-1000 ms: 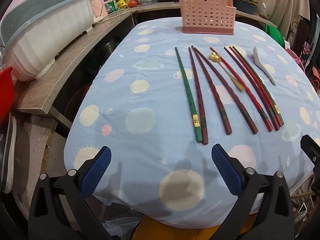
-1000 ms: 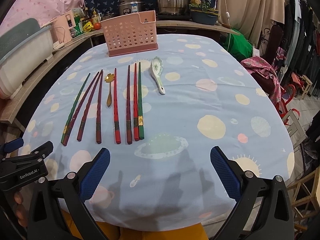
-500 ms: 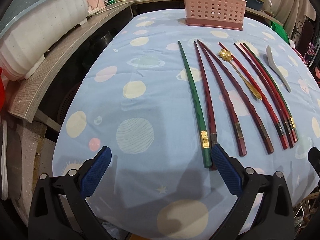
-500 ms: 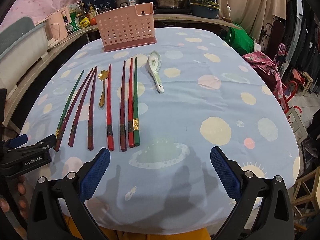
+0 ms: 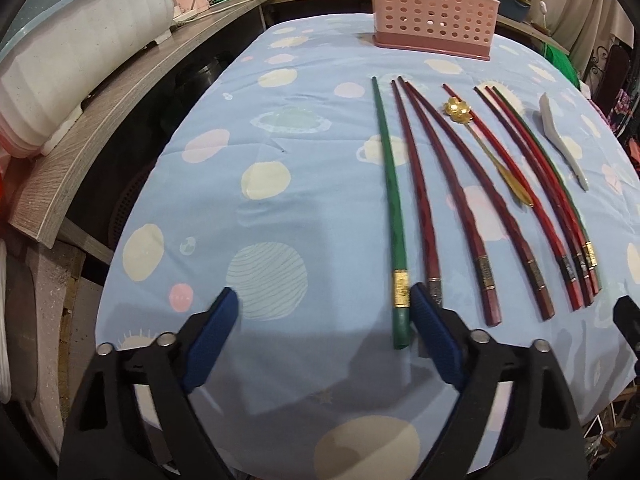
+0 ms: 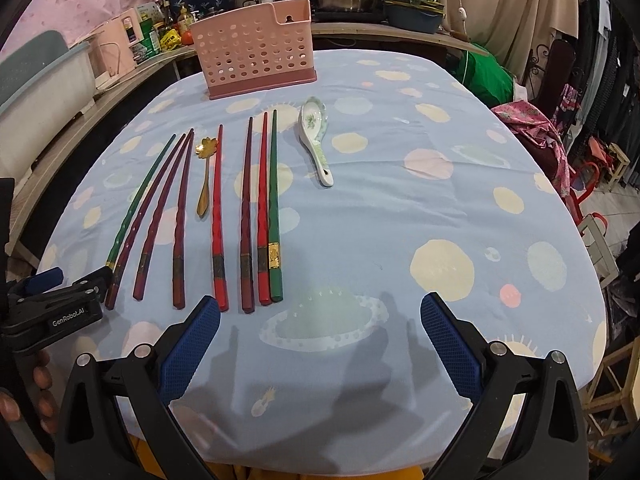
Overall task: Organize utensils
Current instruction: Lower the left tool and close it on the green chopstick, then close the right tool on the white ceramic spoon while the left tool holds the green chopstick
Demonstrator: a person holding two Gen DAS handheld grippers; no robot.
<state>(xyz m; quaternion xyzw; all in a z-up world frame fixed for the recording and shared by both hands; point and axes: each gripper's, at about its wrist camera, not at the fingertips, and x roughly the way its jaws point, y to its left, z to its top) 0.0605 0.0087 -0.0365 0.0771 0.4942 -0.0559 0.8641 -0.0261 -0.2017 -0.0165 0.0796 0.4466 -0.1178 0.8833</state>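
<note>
Several red, dark red and green chopsticks lie side by side on the blue tablecloth (image 5: 280,184), with a gold spoon (image 5: 480,144) among them and a white ceramic spoon (image 6: 316,136) to their right. A pink perforated basket (image 6: 256,60) stands upright at the table's far side. My left gripper (image 5: 324,332) hangs over the leftmost green chopstick (image 5: 394,216); its jaws are closing, and the chopstick's near end lies just inside the right pad, not pinched. My right gripper (image 6: 320,340) stands open before the chopstick ends, nothing between its fingers.
A wooden counter (image 5: 100,120) with a large white tub (image 5: 80,40) runs along the table's left side. Pots and jars stand behind the basket. Chairs and clothes crowd the right side (image 6: 552,128). The table's right half holds only cloth.
My left gripper has moved forward to the chopsticks' near ends and its jaws have narrowed, so the green chopstick's end now lies between them. The right gripper has edged slightly forward.
</note>
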